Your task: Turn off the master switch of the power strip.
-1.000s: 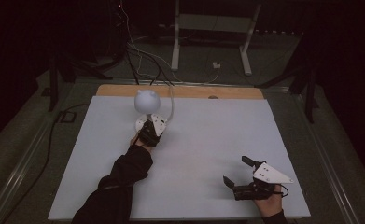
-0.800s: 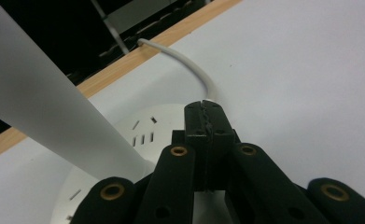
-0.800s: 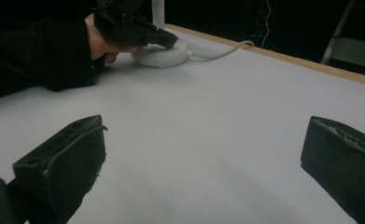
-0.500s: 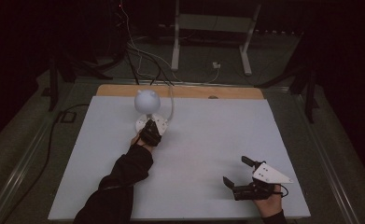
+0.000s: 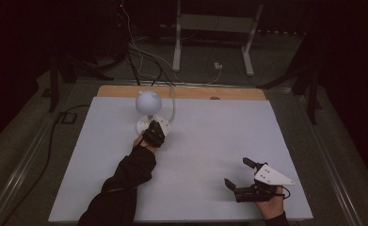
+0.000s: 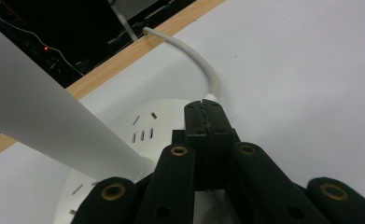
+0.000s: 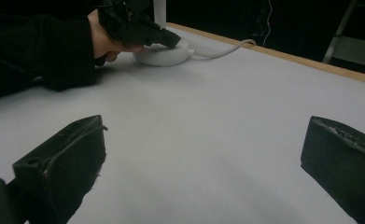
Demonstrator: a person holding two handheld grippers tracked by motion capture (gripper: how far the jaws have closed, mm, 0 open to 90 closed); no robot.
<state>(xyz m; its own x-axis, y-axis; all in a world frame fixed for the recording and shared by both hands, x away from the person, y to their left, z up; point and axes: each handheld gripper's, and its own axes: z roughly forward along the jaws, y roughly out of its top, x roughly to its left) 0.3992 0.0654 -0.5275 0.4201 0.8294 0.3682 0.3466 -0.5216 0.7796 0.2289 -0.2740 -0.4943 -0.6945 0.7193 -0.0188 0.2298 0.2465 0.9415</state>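
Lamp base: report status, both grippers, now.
Left gripper shut, tips over the white lamp base by its cable. Right gripper open, empty, resting near the table front edge. Nothing in the way.

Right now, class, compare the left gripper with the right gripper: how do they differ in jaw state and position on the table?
The left gripper has its jaws pressed shut, while the right gripper has its jaws spread wide open. The left gripper sits far up the table over the white round lamp base, near its cable; the right gripper rests over bare white tabletop at the near right. Both have black jaws and are hand-held.
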